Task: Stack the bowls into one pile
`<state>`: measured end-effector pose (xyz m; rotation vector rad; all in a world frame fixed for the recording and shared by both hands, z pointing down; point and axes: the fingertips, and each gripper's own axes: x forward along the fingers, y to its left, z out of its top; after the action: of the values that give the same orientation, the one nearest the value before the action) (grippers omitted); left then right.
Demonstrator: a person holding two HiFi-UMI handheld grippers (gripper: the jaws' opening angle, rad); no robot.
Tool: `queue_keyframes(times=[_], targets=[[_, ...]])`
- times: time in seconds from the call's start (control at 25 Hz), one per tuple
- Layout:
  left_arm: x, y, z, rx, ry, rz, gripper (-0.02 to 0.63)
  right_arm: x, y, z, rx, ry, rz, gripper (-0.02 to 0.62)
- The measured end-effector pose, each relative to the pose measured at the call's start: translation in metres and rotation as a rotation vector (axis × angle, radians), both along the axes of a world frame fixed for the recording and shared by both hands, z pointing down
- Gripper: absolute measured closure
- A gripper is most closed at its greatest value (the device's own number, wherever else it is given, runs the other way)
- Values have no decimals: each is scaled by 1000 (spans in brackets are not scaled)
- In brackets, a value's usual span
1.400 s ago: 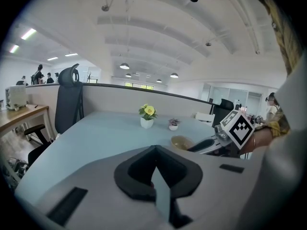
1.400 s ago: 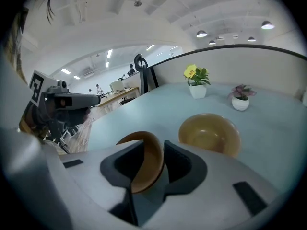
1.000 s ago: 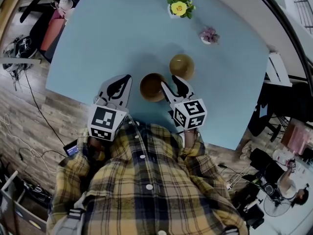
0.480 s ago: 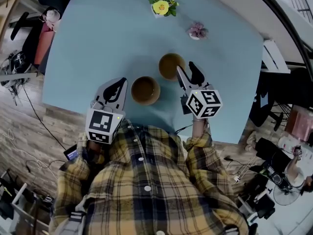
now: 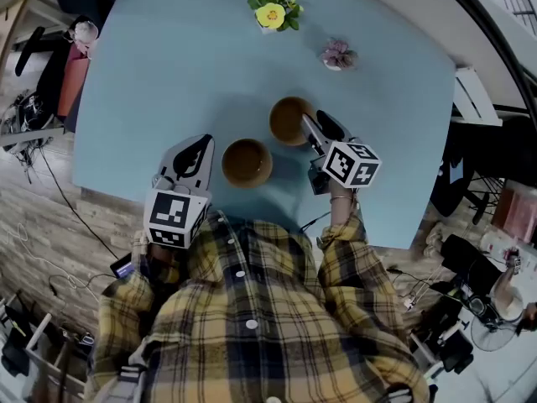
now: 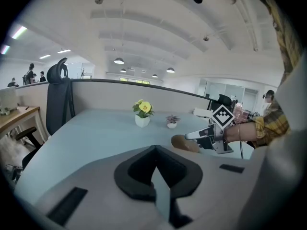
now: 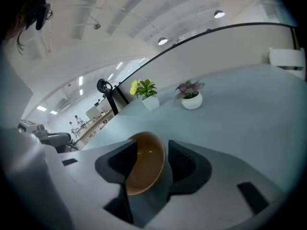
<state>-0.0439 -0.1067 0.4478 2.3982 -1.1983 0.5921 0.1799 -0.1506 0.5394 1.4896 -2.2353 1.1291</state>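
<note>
Right gripper view: gripper (image 7: pixel 152 146) just opened round bowl (image 7: pixel 144 171).

Near bowl (image 5: pixel 247 163) sits left of far bowl (image 5: pixel 290 120) on the table (image 5: pixel 168 74); behind — large plant (image 5: pixel 273 8), small plant (image 5: pixel 337 55).

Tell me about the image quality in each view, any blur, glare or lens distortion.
Head view: the wide-angle lens curves the table edges; light is even, soft shadows around the near bowl. Left gripper view: dark rounded corners, bright ceiling lamps, the left gripper soft close up. Right gripper view: scene tilted, a small glint inside the far bowl, background soft.
</note>
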Motion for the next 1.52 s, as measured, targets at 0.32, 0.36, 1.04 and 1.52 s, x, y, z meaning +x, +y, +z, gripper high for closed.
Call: queue_keyframes(times=[0.32, 0.36, 1.04, 1.52], targets=[[1, -1, 4, -16, -7, 3, 615, -7, 3, 22, -107, -89, -15, 403], [1, -2, 5, -16, -7, 2, 615, -6, 3, 23, -113, -89, -13, 426], [-2, -1, -1, 1, 4, -3, 615, 4, 11, 15, -116, -8, 20, 580], [-12, 12, -17, 60, 32, -24, 615, -31, 27, -42, 28, 6, -66, 581]])
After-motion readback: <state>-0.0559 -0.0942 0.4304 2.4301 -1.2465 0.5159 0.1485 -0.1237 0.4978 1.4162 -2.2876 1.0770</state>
